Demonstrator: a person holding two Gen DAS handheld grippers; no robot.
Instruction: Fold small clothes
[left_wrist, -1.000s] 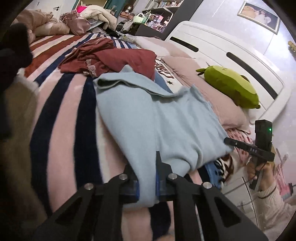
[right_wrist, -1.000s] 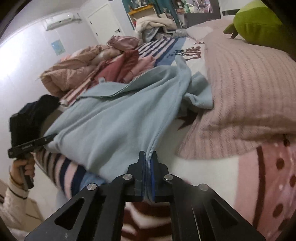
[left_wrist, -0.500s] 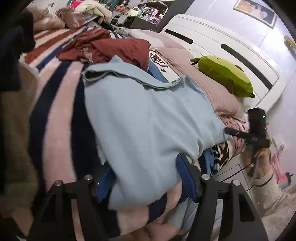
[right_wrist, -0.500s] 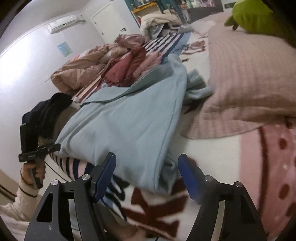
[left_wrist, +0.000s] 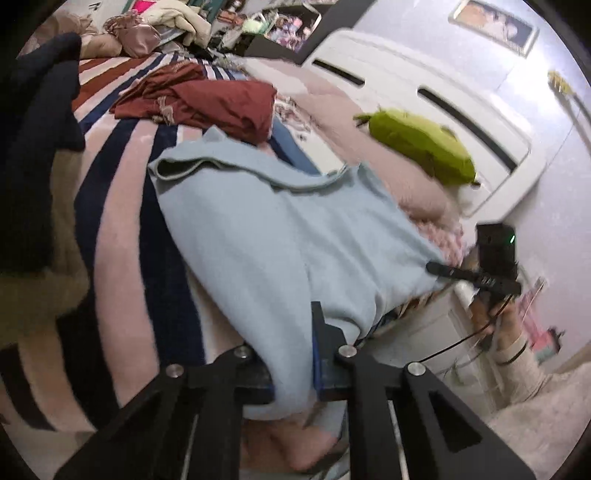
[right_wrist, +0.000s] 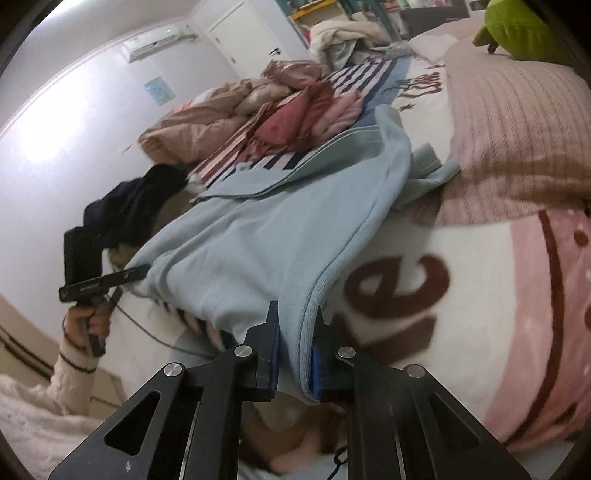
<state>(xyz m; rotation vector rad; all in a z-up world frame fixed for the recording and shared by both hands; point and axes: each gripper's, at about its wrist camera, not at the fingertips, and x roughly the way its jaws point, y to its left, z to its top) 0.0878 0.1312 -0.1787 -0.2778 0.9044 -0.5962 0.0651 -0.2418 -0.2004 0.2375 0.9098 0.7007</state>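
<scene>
The pale blue knit garment lay spread on the pink-and-navy striped blanket, its near hem pinched by both the left gripper and right gripper, with crumpled maroon clothes just behind and a lime-green plush toy on the pink ribbed pillow alongside.

left wrist: low, bed-edge, faces headboard | right wrist: opposite | shared: garment
</scene>
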